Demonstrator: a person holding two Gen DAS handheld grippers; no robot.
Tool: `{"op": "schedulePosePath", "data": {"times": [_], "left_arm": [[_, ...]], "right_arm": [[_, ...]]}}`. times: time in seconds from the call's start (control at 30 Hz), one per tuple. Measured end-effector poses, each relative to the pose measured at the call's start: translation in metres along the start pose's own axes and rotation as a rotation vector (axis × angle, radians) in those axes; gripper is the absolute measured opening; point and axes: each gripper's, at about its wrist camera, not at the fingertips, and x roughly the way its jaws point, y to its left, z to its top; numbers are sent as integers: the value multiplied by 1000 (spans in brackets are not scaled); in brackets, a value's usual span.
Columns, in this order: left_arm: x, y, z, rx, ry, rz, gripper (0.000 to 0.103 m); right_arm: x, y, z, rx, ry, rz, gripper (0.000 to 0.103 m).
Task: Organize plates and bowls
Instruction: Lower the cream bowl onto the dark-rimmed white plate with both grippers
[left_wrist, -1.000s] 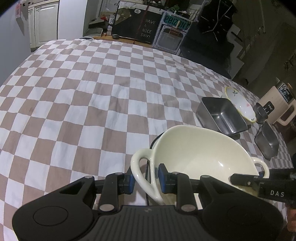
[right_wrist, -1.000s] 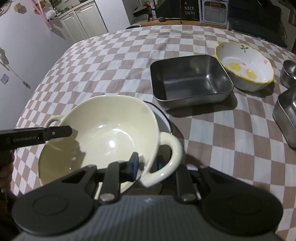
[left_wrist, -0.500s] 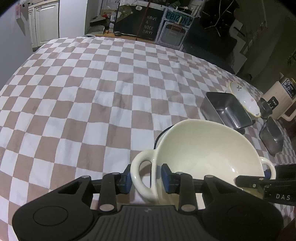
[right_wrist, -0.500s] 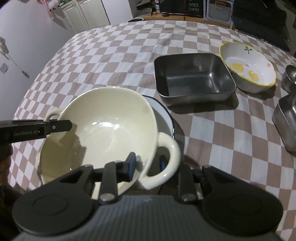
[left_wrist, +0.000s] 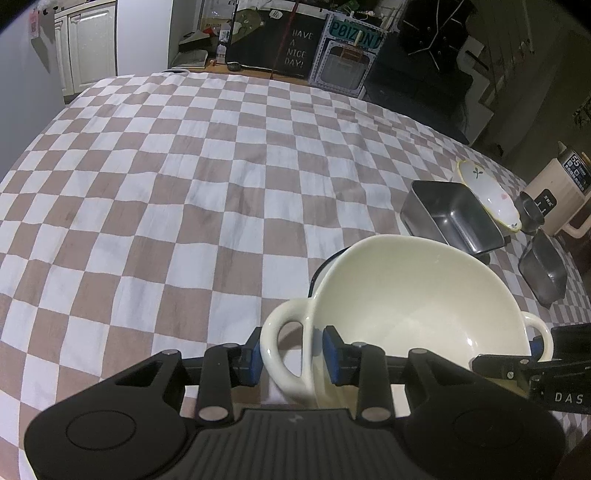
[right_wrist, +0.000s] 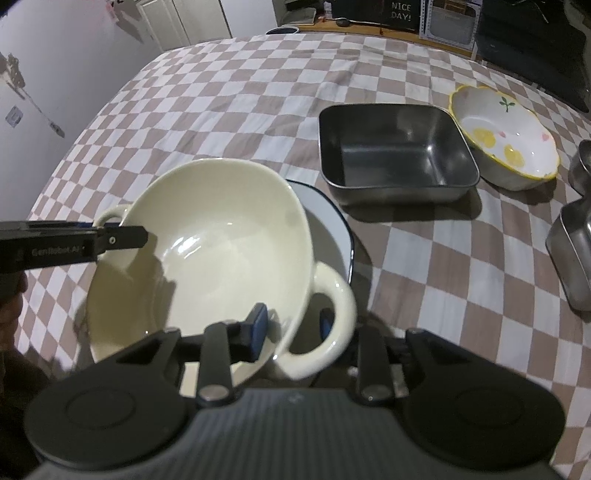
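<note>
Cream bowl (right_wrist: 207, 236) sits tilted on the blue-rimmed plate (right_wrist: 332, 221) on the checked tabletop (left_wrist: 184, 184), and with left gripper (left_wrist: 291, 350) and right gripper (right_wrist: 291, 325) jaws released around its handles, it could slide off.

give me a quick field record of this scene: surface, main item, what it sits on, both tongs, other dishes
surface: checkered tablecloth
main item: cream two-handled bowl, empty
sits on: white plate with dark rim, partly under the bowl
left tongs: pads either side of one bowl handle, gap visible, not clamping
right tongs: straddle the bowl wall by the opposite handle, pads apart from it
other dishes: square steel tray, flowered bowl with yellow rim beside it, steel container at the right edge
</note>
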Motion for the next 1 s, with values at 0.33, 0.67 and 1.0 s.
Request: {"op": "schedulePosePath", "data": {"times": [0.33, 0.67, 1.0], "left_arm": [[1, -1, 0, 8, 3, 6, 36], [-3, -7, 0, 43, 0, 11, 35], [-3, -8, 0, 49, 2, 16, 35]], "right_arm": [[-6, -2, -1, -4, 18, 15, 37], [-4, -12, -1, -7, 15, -41, 46], [0, -11, 0, -7, -22, -50, 45]]}}
